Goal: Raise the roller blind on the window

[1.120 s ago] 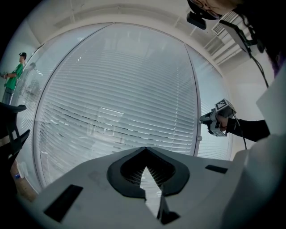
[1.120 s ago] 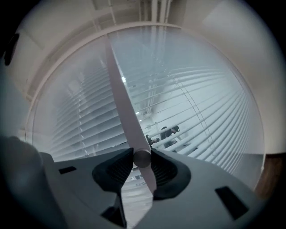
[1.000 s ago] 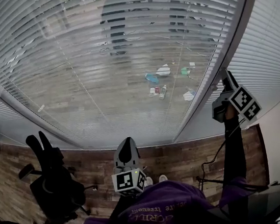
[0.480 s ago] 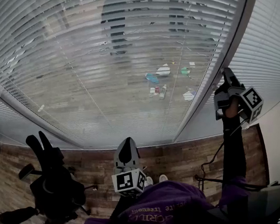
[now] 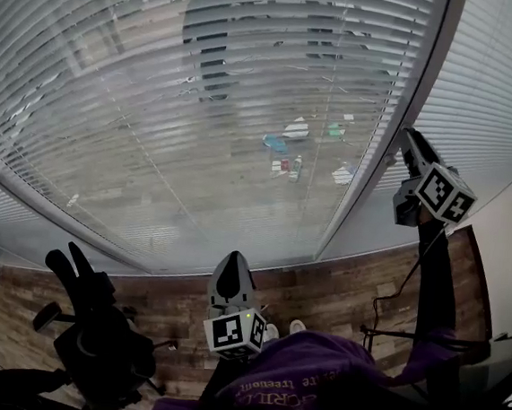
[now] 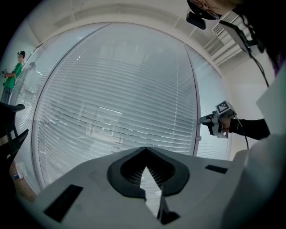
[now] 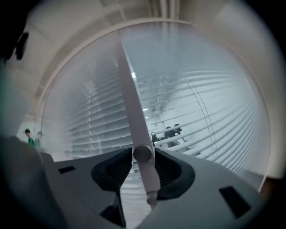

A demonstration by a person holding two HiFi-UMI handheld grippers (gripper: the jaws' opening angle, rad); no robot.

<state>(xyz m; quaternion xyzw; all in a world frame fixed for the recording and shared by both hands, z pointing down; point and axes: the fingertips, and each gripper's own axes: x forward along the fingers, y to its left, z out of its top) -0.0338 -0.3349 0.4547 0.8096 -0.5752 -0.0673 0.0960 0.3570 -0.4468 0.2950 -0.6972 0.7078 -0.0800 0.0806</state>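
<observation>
We find very little writing. The purple garment at the bottom of the head view carries pale lettering, but it runs upside down and blurred, so we can't read it for certain. The marker cube on the right gripper and its twin on the left gripper show only black-and-white square patterns, no words.

The blind hangs fully down over the window (it is slatted, with the slats tilted enough to give a hazy view through). It covers the glass on both sides of the pale upright window post.

We hold the right gripper up at that post. In the right gripper view a white wand slants down between its fingers, a round knob sits level with the pads, and the wand's tip ends just below them. The fingers have just been opening. The wand fills the space between them, and we see no gap on either side.

The left gripper sits low and well away from the blind, pointing at it, its fingers pressed together at the tips with nothing between them. A black office chair stands on the wood floor to its left.
</observation>
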